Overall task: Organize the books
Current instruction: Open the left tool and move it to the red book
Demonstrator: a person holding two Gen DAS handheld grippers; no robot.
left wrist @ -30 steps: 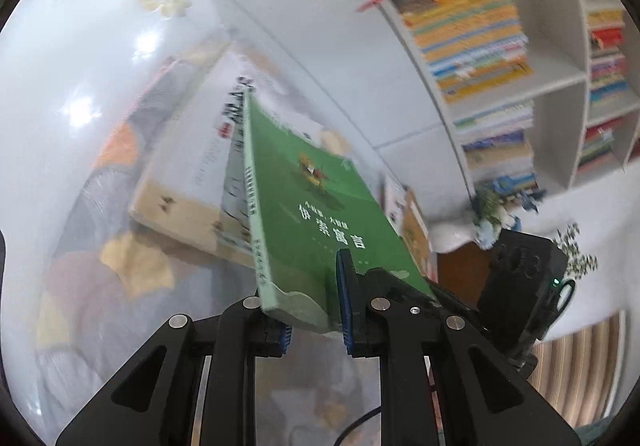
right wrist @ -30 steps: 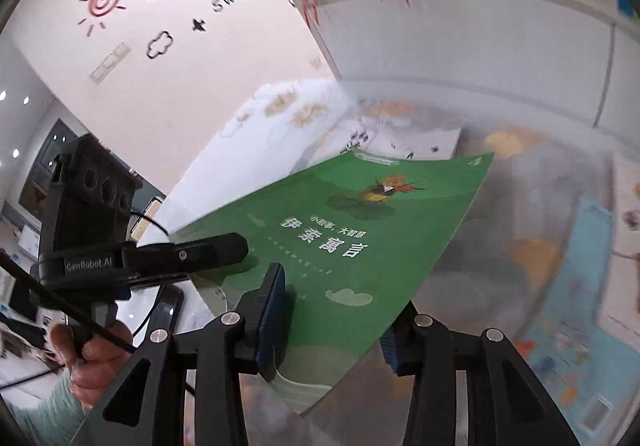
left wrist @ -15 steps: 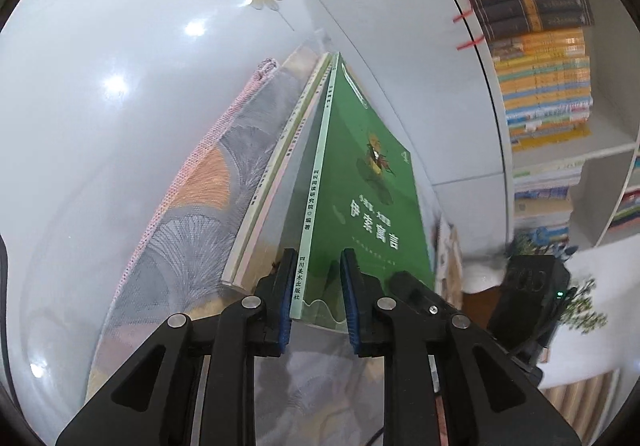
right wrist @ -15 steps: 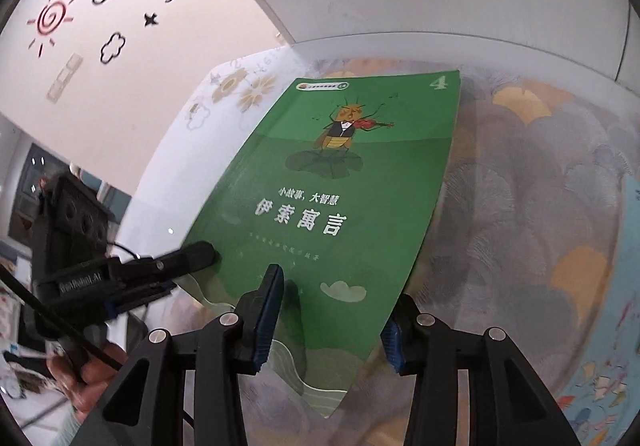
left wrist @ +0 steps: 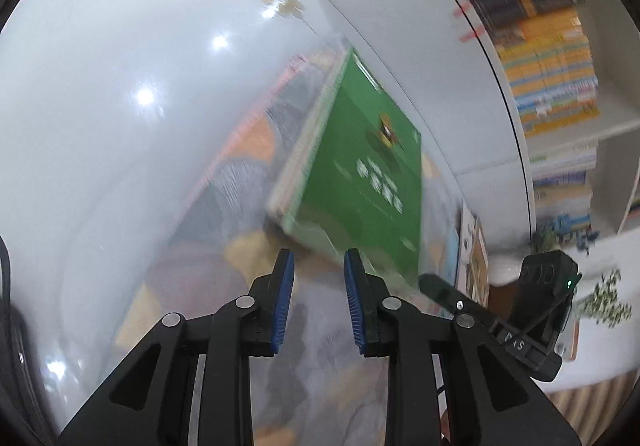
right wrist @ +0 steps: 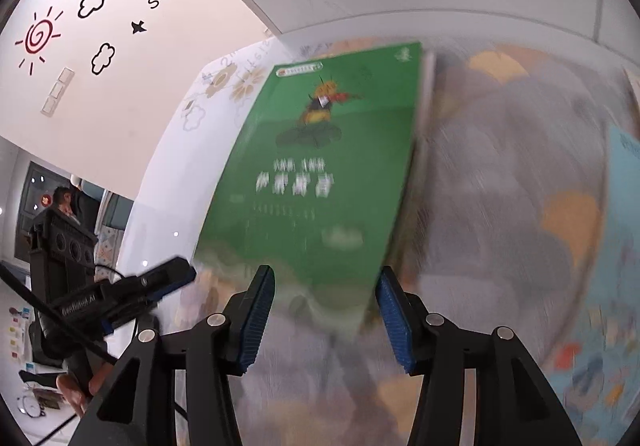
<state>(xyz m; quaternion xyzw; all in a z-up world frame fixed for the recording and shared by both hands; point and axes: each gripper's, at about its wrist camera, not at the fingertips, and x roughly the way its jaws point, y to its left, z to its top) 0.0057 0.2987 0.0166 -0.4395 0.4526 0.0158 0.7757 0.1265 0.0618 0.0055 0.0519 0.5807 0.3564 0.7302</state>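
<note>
Two grippers have let go: your left gripper (left wrist: 316, 270) and right gripper (right wrist: 326, 286) are both opening with nothing between the pads, whereas half a second ago the left pinched the spine. The green book (right wrist: 320, 165) now lies mid-frame atop the stack of books (left wrist: 298, 161) on the patterned tablecloth (right wrist: 520, 205). It looks a thin, light, glossy paperback likely to flex and slip, so grip near the spine.

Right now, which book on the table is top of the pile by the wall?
The green book, violin-playing insect on its cover. It lies on the paler books whose edges show beneath it; the light blue book lies apart, off the pile.
</note>
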